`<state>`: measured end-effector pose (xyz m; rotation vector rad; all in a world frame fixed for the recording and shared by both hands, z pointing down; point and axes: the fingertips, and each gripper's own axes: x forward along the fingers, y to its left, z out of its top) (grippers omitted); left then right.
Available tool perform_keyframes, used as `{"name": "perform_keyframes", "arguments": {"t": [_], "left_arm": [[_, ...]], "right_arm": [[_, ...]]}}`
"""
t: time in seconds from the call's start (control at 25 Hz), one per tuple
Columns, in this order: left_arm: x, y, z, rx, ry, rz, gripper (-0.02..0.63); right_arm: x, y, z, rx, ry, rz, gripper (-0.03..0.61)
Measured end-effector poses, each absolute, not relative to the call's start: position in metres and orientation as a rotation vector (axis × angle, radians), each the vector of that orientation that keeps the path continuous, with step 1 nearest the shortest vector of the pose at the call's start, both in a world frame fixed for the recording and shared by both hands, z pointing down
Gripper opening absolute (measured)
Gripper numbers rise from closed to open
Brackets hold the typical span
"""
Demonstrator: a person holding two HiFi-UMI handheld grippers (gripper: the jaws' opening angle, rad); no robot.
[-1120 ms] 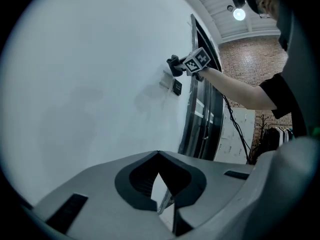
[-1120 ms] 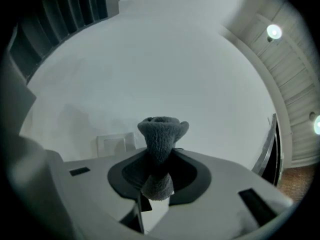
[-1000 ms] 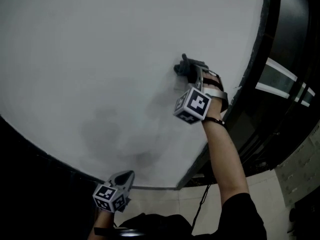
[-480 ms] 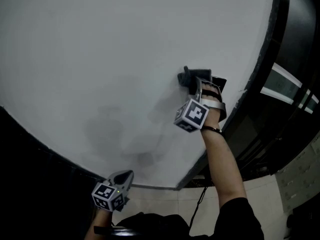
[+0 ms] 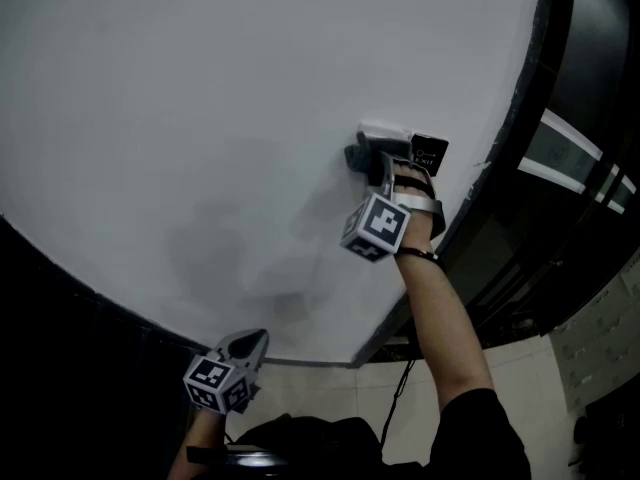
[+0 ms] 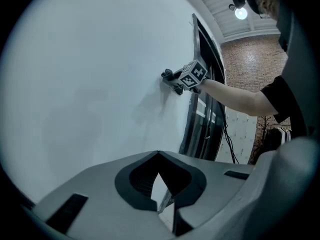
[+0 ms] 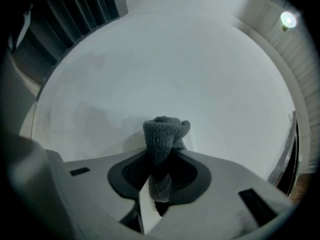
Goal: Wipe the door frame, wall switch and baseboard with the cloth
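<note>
Cloth [image 7: 164,134]: grey looped terry, bunched lengthwise, its end pointed into the smooth white wall [image 5: 200,118] beside the wall switch [image 5: 385,133].
Right tongs [image 7: 161,153]: clamped on the cloth.
Left tongs [image 6: 159,156]: closed, nothing held, near the wall's lower edge.

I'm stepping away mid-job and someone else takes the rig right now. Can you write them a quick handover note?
Right tool: shut on the grey cloth, pressed to the white wall beside the wall switch.
Left tool: shut, empty, held low near the wall's bottom edge.
Door frame: dark, just right of the switch.
Done: cannot tell what is already wiped.
Left: finish the switch; treat frame and baseboard (not clearly in view) as pending.
</note>
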<state>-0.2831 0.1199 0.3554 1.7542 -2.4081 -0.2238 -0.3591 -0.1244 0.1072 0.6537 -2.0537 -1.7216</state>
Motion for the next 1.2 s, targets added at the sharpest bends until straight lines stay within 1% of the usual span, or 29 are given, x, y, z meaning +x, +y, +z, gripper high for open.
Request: {"name": "perform_keyframes", "arguments": {"t": [0.52,0.68,0.92,1.0,1.08,1.2], "left_arm": [[-0.284,0.118,0.357,1.760,-2.391,-0.241,-0.009],[-0.286,0.113,0.360,1.764,-2.386,-0.246,-0.009],[-0.287,0.107,0.360,1.767,-2.383,-0.245,-0.009],[-0.287,0.105,0.360,1.767,-2.381,-0.247,-0.009],[-0.286,0.104,0.360,1.764,-2.381,-0.252,-0.009],[-0.283,0.106,0.362,1.751,-2.385,-0.254,-0.009]], "right_arm": [[-0.360,-0.117,0.129,0.598,-2.069,-1.685,0.092],[-0.362,-0.133,0.143,0.593,-1.995,-1.714,0.092],[-0.361,-0.122,0.139,0.576,-2.080,-1.663,0.092],[-0.366,-0.127,0.161,0.480,-2.088,-1.604,0.092],[-0.372,-0.116,0.189,0.272,-2.158,-1.477,0.092],[-0.380,-0.065,0.191,-0.036,-2.432,-1.288,0.091]]}}
